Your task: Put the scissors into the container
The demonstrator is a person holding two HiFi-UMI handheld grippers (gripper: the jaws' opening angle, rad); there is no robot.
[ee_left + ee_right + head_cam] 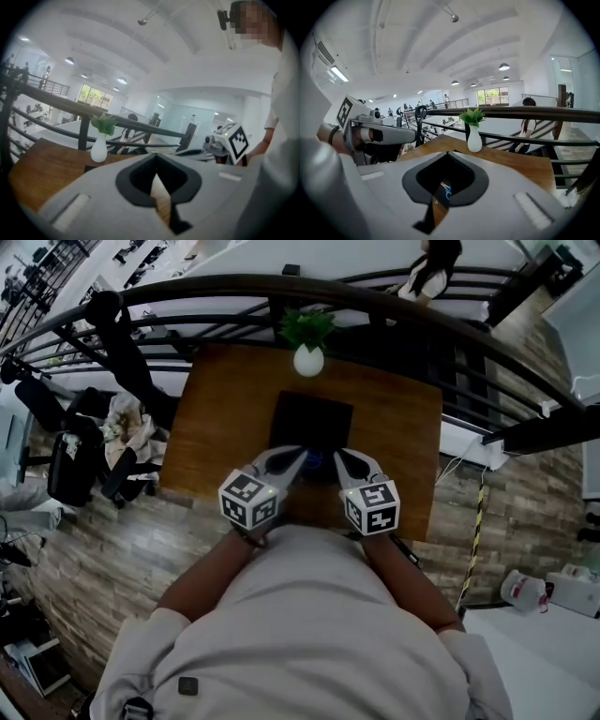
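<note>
A black, low container (pixel 309 420) lies in the middle of the wooden table (pixel 225 418). The scissors (pixel 314 462), with blue handles, show as a small blue patch at its near edge, between my two grippers. Just above that edge my left gripper (pixel 298 457) has its jaws together and nothing in them. The right gripper (pixel 339 457) beside it is likewise shut and empty. In the right gripper view (pixel 447 159) the scissors (pixel 445 193) show below, through the slit between the jaws. Only bare wood shows through the left gripper (pixel 156 161).
A white vase (pixel 308 360) with a green plant stands at the table's far edge, in front of a dark curved railing (pixel 394 306). A black chair and bags (pixel 89 451) stand on the floor to the left. A cable (pixel 476 531) hangs at the right.
</note>
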